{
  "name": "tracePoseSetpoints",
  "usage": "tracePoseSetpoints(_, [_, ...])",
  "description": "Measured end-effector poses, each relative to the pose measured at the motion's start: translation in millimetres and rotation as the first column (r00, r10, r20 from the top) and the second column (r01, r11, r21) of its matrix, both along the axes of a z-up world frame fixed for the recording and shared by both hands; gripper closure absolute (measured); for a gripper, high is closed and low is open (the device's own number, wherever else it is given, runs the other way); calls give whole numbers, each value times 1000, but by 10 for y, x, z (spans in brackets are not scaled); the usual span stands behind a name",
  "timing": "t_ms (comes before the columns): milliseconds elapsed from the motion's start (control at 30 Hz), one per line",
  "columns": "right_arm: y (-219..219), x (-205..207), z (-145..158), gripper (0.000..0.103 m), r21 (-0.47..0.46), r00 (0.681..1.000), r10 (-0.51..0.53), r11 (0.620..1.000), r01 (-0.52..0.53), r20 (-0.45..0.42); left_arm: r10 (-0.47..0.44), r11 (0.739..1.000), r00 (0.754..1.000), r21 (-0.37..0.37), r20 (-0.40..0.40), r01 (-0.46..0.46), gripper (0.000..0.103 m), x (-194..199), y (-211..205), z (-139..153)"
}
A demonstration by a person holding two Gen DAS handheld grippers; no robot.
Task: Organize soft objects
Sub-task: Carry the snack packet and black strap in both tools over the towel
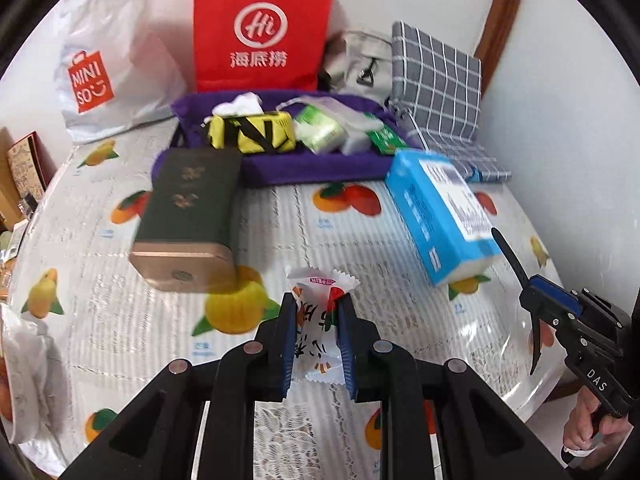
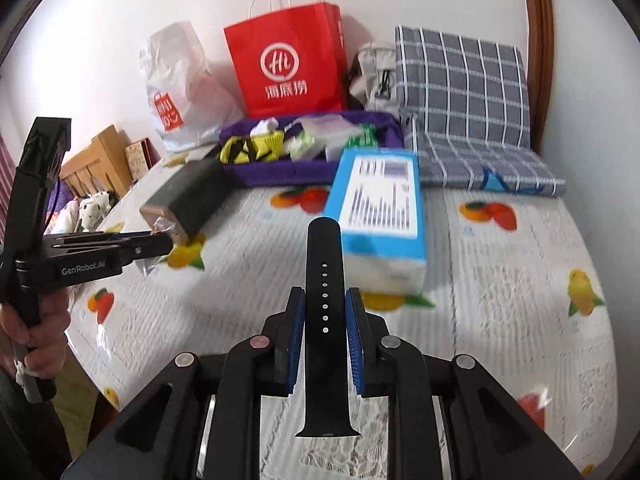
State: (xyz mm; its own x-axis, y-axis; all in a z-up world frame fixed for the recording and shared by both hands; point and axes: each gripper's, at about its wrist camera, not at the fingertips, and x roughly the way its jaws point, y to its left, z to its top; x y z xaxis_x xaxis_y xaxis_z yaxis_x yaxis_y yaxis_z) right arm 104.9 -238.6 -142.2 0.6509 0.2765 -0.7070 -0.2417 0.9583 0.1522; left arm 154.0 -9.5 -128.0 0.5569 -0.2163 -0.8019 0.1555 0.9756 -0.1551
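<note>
The fruit-print tablecloth (image 2: 500, 280) fills most of both views, and at its far edge, upper centre of each frame, sits the purple tray (image 1: 304, 170) that already holds a yellow-and-black tissue pouch (image 1: 252, 134) and green packets (image 1: 320, 130); we judge it the place both carried items are bound for. In front of it lie the blue tissue pack (image 2: 380, 208) and the dark green box (image 1: 188, 216). Our left gripper (image 1: 316, 340) is clamped on a white snack packet (image 1: 318, 320), raised above the cloth at lower centre, with the tray straight ahead past the gap between box and tissue pack. Our right gripper (image 2: 325, 340) pinches a black watch strap (image 2: 324, 320), whose long axis runs along the fingers, pointing toward the tissue pack. We judge the left nearer the tray, its path clearer; both hands are held level, aimed forward.
</note>
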Motion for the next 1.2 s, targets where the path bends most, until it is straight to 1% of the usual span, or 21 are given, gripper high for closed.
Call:
tracePoseSetpoints(167, [83,117,164,82,-10,1000,4,1000,-3,27,22,1000,999,-8,26,-22,84,54,115,170])
tracePoseSetpoints(400, [173,357,357,82,1,999,2,1000,-2,47,65,998,997,-20,34,-64,84,229,266,318])
tracePoseSetpoints(567, [190,636,493,82,27,999,-11,1000,9,50,87,996,995,-26,42,-86,84,407,360,409])
tracePoseSetpoints(767, [259,999,662,82,15,997,-5,1000,4,75,117,993,991,-26,57,-116,84,698,464,529])
tracePoseSetpoints(967, [330,1326,734,82,5,996,5,1000,-6,91,131,991,990,-41,62,-128,84,985,517,588])
tracePoseSetpoints(1200, [404,1676,768,82,9,995,12,1000,-13,102,136,991,988,-29,69,-134,84,1265,520,619])
